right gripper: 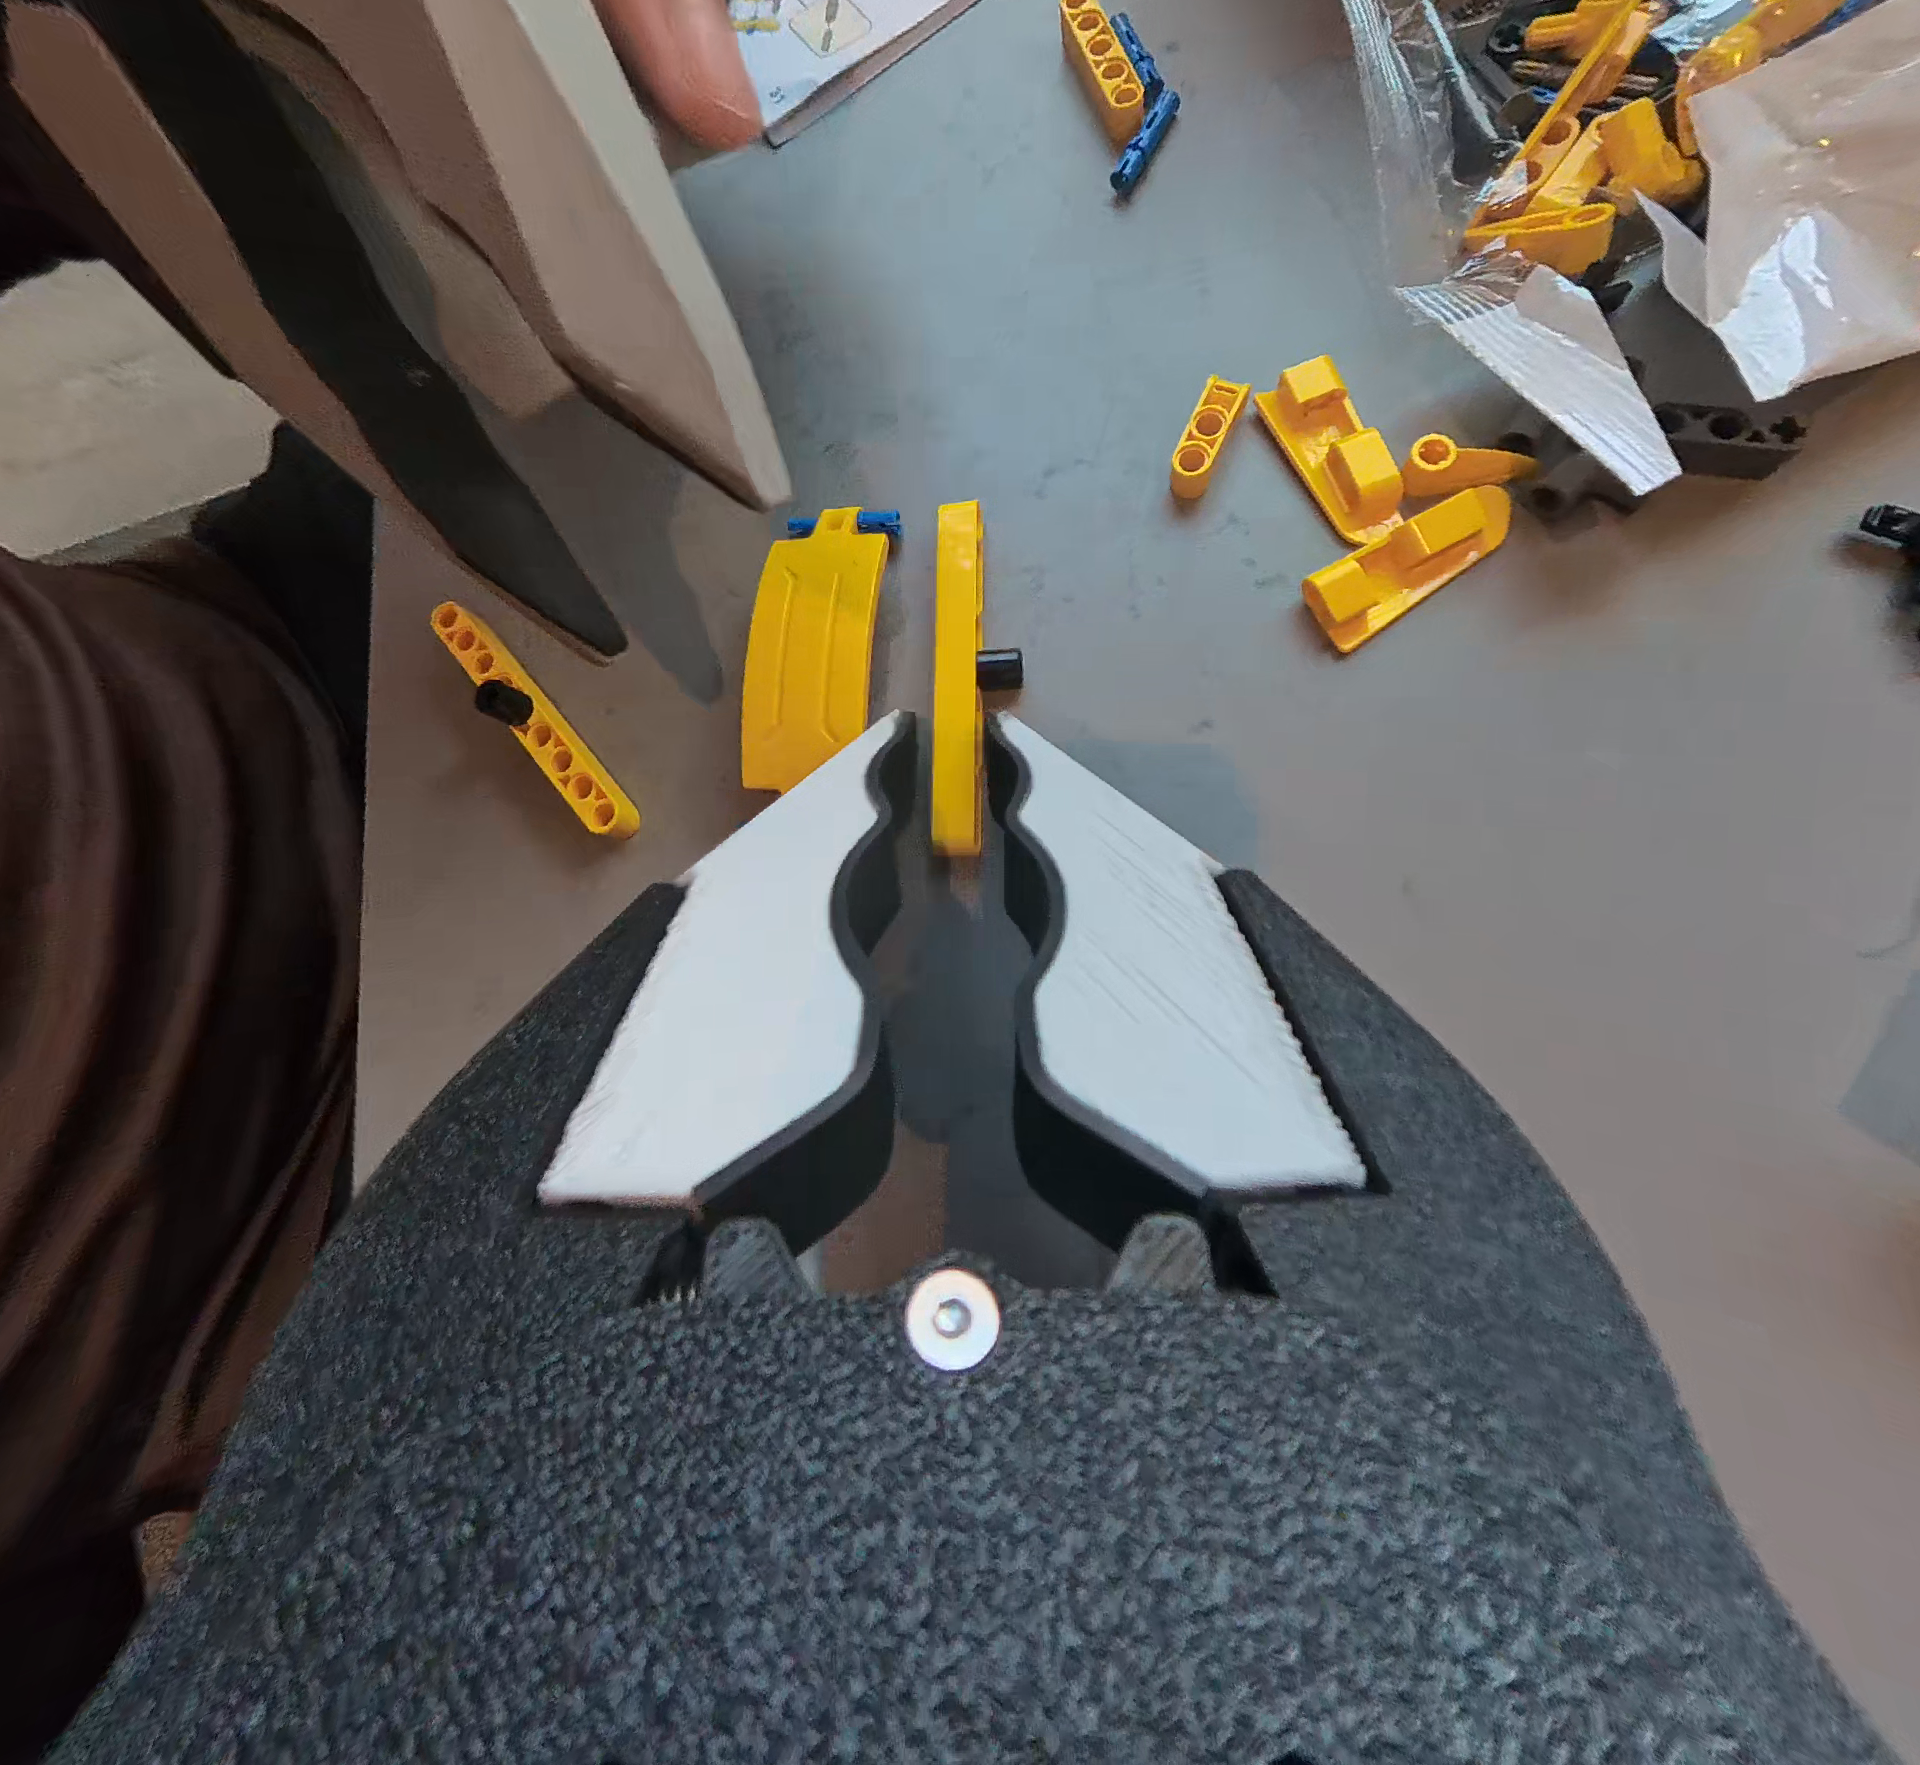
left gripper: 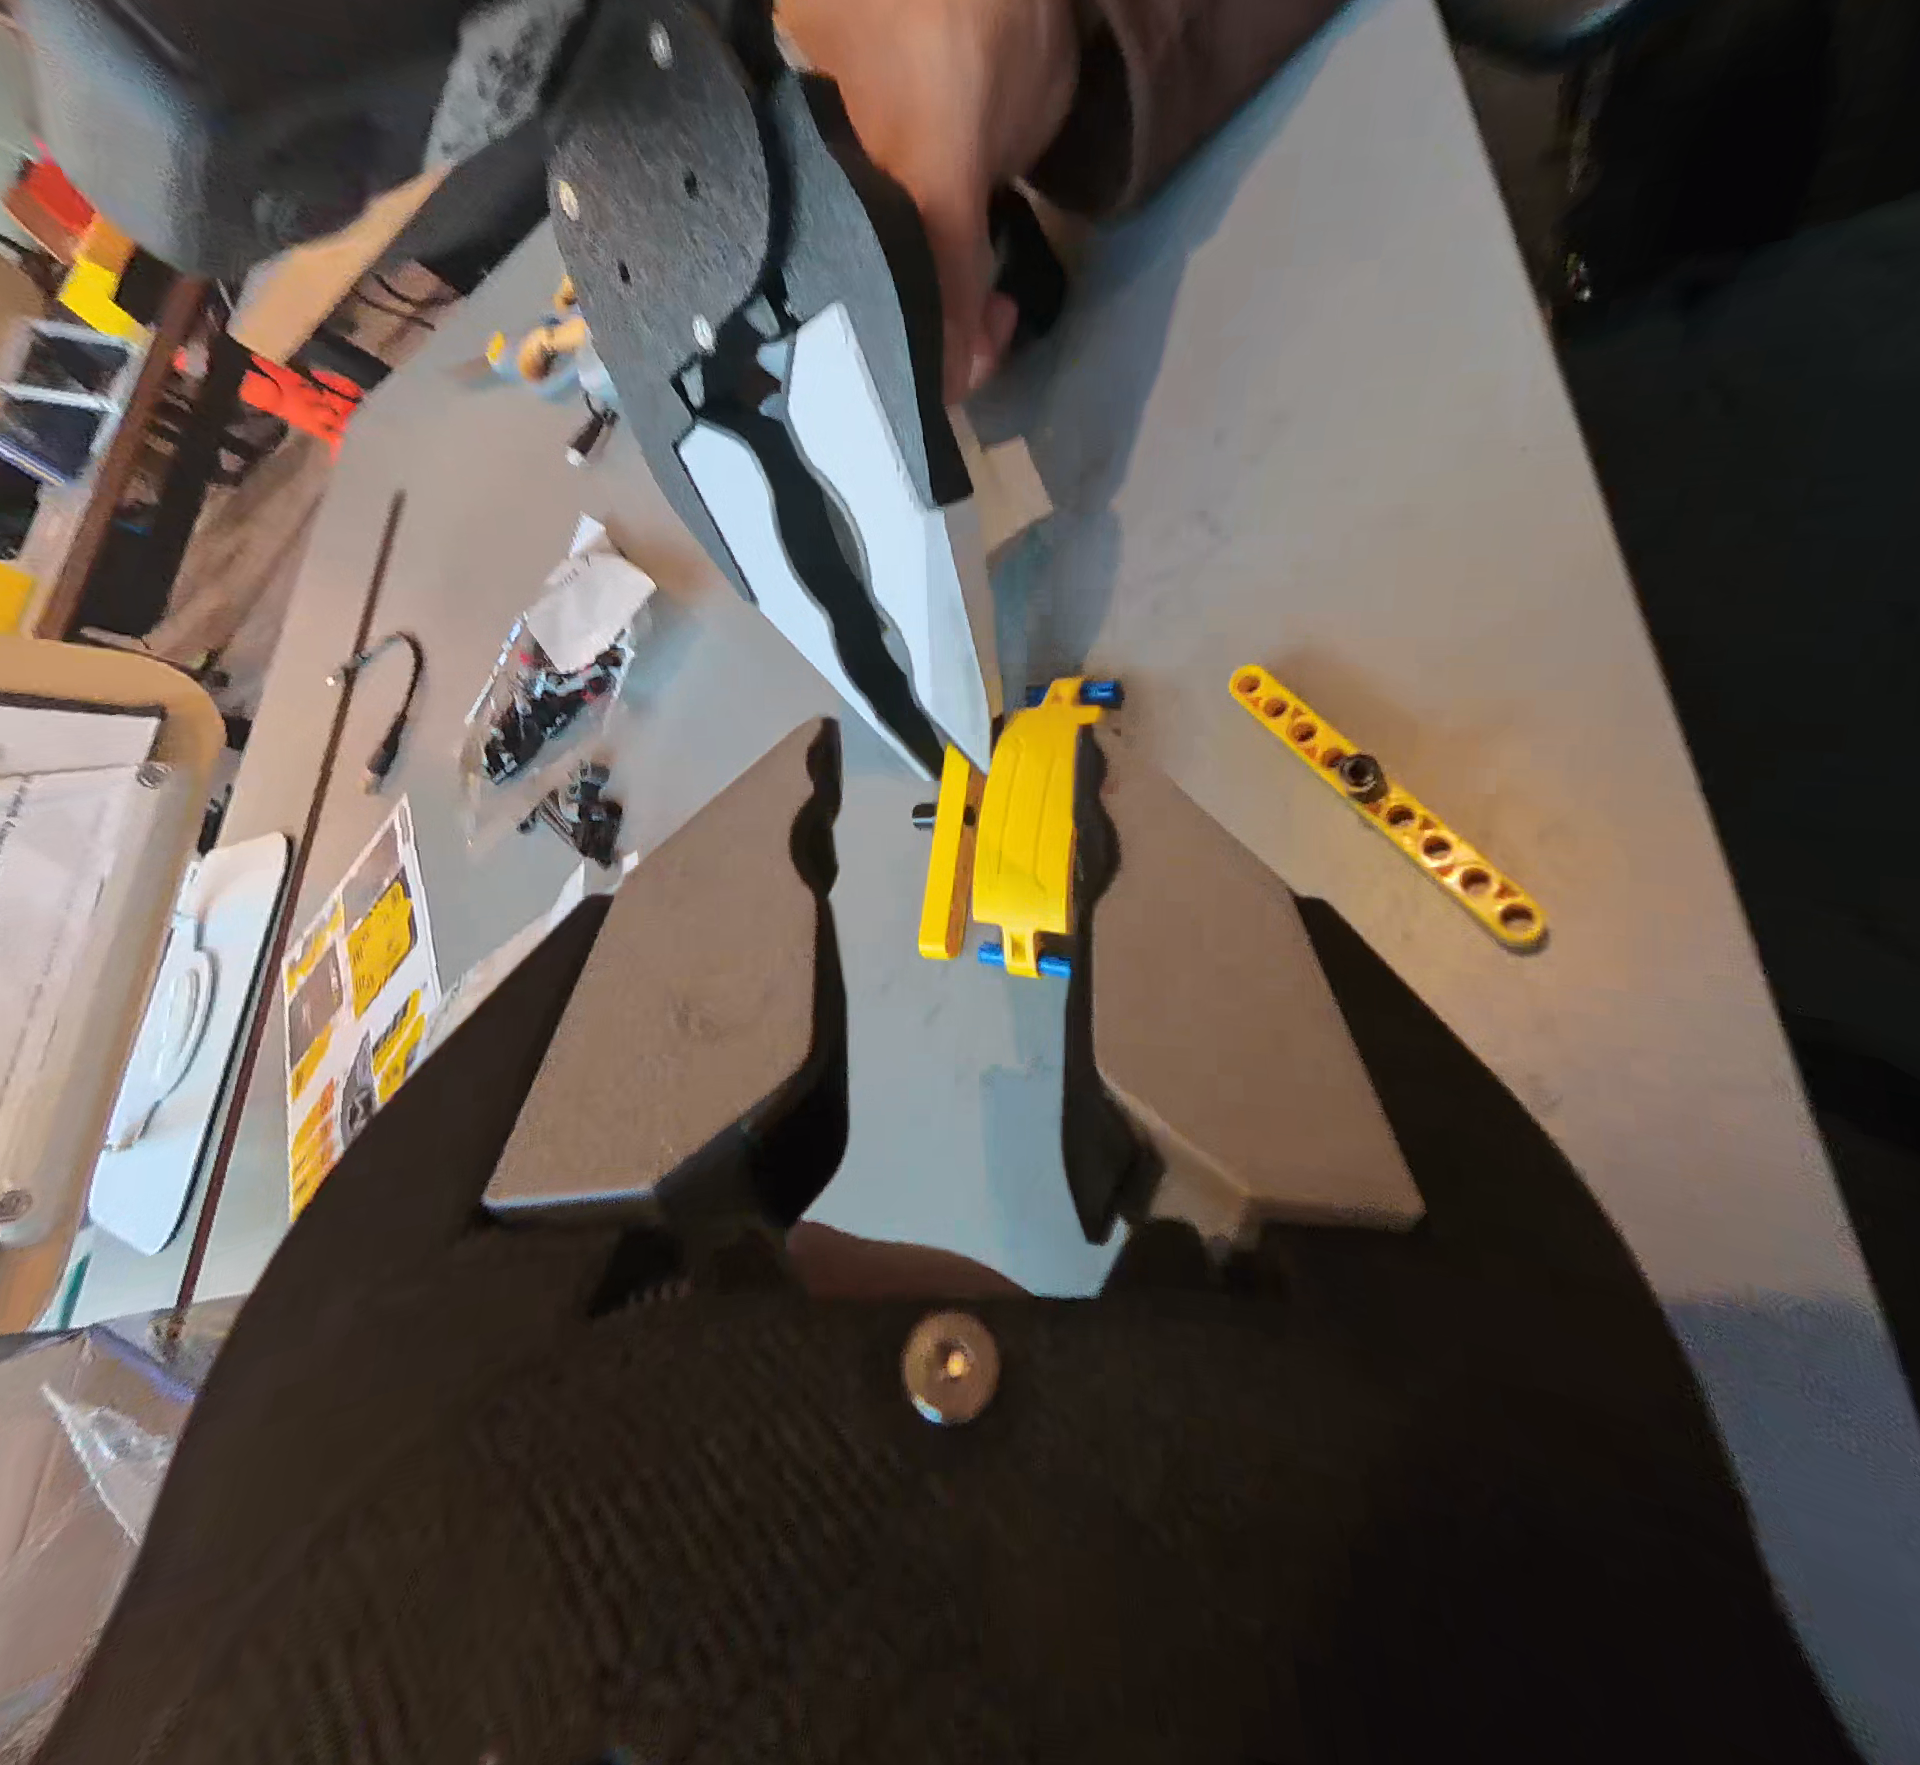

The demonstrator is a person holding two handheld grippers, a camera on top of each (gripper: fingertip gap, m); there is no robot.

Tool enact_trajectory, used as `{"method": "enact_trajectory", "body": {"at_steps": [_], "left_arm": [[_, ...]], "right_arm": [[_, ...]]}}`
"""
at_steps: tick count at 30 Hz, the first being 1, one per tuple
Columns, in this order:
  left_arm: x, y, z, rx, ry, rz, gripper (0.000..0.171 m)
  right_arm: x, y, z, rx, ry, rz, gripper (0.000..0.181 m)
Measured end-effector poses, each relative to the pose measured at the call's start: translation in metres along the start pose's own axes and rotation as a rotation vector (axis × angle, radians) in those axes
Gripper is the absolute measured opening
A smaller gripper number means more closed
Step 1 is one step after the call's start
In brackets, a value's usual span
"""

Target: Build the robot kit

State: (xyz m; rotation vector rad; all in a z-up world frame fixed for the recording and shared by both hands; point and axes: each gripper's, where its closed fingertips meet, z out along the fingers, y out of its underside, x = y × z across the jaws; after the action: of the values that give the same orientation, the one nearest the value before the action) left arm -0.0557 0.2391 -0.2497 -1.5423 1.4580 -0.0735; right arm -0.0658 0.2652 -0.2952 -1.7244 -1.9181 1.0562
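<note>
Tips of my right gripper pinched the stiff, light yellow plastic beam edgewise; my left gripper gaped empty.

Each camera sits just behind its own gripper, looking forward and steeply down along the fingers onto the grey table, both very close to the surface. They face roughly toward each other. Both take in the same small patch: the curved yellow panel, the yellow beam on edge beside it, and the flat holed beam nearby.
</note>
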Motion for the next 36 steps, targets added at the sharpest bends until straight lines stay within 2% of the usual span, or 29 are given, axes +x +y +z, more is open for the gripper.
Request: {"method": "enact_trajectory", "body": {"at_steps": [6, 9, 12, 14, 18, 22, 27, 30, 36], "left_arm": [[-0.002, 0.021, 0.007, -0.046, 0.054, -0.084, 0.043], [-0.003, 0.028, 0.009, -0.064, 0.094, -0.104, 0.046], [-0.004, 0.026, 0.013, -0.044, 0.129, -0.102, 0.046], [-0.006, 0.027, 0.015, -0.036, 0.152, -0.117, 0.046], [-0.004, 0.028, 0.014, -0.025, 0.206, -0.141, 0.052], [0.004, 0.036, 0.016, -0.057, 0.228, -0.130, 0.061], [0.006, 0.034, 0.018, -0.033, 0.206, -0.123, 0.059], [0.004, 0.036, 0.019, -0.025, 0.180, -0.129, 0.056], [0.004, 0.038, 0.019, -0.023, 0.190, -0.159, 0.051]], "right_arm": [[0.001, 0.003, -0.013, 0.049, 0.035, 0.024, 0.024], [-0.006, 0.008, -0.022, 0.077, 0.049, 0.022, 0.038], [-0.008, 0.013, -0.026, 0.074, 0.099, 0.005, 0.063], [-0.007, 0.016, -0.027, 0.062, 0.133, -0.018, 0.064], [-0.018, 0.015, -0.022, 0.056, 0.104, -0.049, 0.064], [-0.016, 0.012, -0.014, 0.034, 0.126, -0.093, 0.058], [-0.015, 0.008, -0.015, 0.058, 0.100, -0.079, 0.057], [-0.015, 0.008, -0.016, 0.059, 0.076, -0.058, 0.049], [-0.009, 0.015, -0.018, 0.029, 0.102, -0.111, 0.048]]}}
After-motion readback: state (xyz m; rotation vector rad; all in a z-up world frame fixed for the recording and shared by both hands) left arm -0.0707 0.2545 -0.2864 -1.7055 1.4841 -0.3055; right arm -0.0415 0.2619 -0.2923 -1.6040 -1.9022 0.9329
